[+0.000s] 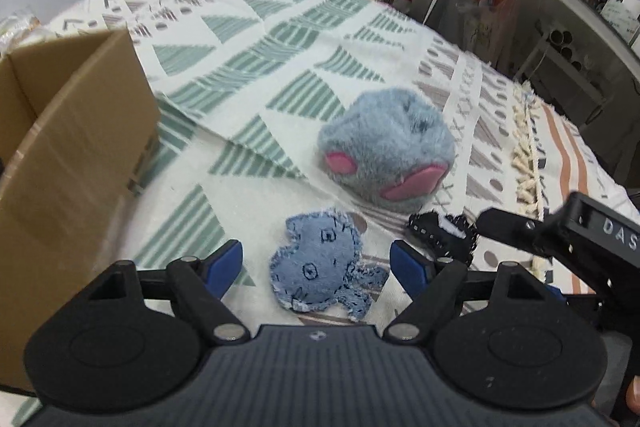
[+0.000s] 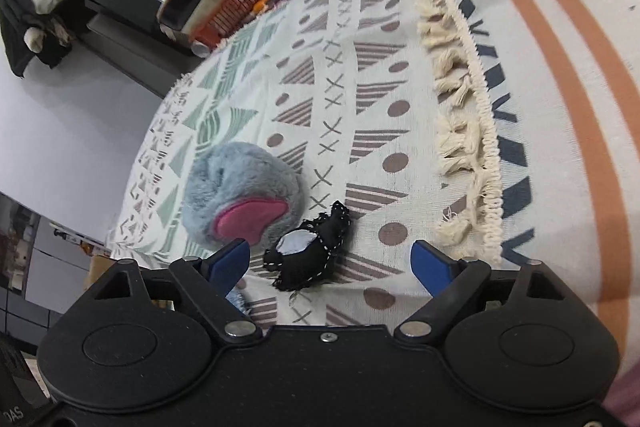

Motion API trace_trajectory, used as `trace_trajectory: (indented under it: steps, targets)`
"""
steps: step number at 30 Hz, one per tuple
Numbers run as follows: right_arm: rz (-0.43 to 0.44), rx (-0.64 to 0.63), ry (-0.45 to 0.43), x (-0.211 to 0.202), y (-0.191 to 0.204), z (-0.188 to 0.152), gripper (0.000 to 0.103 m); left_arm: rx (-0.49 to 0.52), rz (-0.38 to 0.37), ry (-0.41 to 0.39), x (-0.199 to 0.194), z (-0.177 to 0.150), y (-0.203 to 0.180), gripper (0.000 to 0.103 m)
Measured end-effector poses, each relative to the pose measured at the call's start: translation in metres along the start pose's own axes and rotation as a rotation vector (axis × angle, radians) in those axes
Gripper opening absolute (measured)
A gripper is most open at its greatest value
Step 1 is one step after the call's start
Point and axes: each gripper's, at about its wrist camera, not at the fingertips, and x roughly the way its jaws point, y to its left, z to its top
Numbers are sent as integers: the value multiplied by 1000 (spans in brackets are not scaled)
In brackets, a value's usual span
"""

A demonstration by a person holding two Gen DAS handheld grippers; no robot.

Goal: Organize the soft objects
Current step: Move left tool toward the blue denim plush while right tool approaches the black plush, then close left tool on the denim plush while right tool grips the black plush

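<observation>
- Covering the whole work surface, a patterned cloth (image 1: 280,39) is recorded in both views; its cream fringe (image 2: 460,99) and orange stripes are shown in full only by the right wrist view.
- A cardboard box (image 1: 72,131), open at the top, is seen only in the left wrist view, standing on the cloth at the left edge.
- A grey plush toy (image 1: 388,143) with pink pads is logged in both views, resting on the cloth beyond the two flat pieces.
- A denim fabric piece (image 1: 320,263), frayed at its edges, lies flat on the cloth in front of the plush toy; in the right wrist view only a small blue scrap of it is visible behind the left finger.
- A black felt piece (image 2: 308,251) with white stitching lies just beside the plush toy, at the denim piece's right.
- Left gripper (image 1: 316,263): held low over the cloth, fingers spread wide, the denim piece lying between the blue tips, nothing grasped.
- Right gripper (image 2: 330,263): tilted toward the cloth, fingers spread wide, the black felt piece lying between the tips nearer the left one, nothing grasped; its body is seen from outside at the right edge of the left wrist view.
</observation>
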Motion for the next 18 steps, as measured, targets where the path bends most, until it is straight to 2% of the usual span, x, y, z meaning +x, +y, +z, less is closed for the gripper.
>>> trace_trajectory:
  steps: [3, 6, 8, 9, 10, 11, 13, 14, 18]
  targets:
    - [-10, -26, -3, 7, 3, 1, 88, -26, -3, 36, 12, -3, 4, 71]
    - [-16, -51, -1, 12, 7, 1, 88, -1, 21, 23, 16, -6, 3, 65]
    - [-18, -69, -4, 15, 10, 0, 87, -6, 32, 13, 16, -6, 5, 52]
    - [-21, -78, -5, 16, 11, 0, 81, -18, 30, 10, 15, -5, 6, 47]
    - [-26, -89, -5, 17, 12, 0, 77, -34, 23, 8, 15, -4, 7, 35]
    - [-26, -97, 1, 19, 13, 0, 68, -47, 13, 11, 15, -4, 9, 31]
    - [-25, -91, 7, 20, 11, 0, 54, -47, 10, 11, 14, -3, 8, 29]
    - [-16, -84, 13, 20, 9, 1, 38, -42, 8, 11, 13, -3, 8, 27]
    - [4, -65, 16, 15, 6, 0, 28, -57, -11, 4, 4, -3, 10, 22]
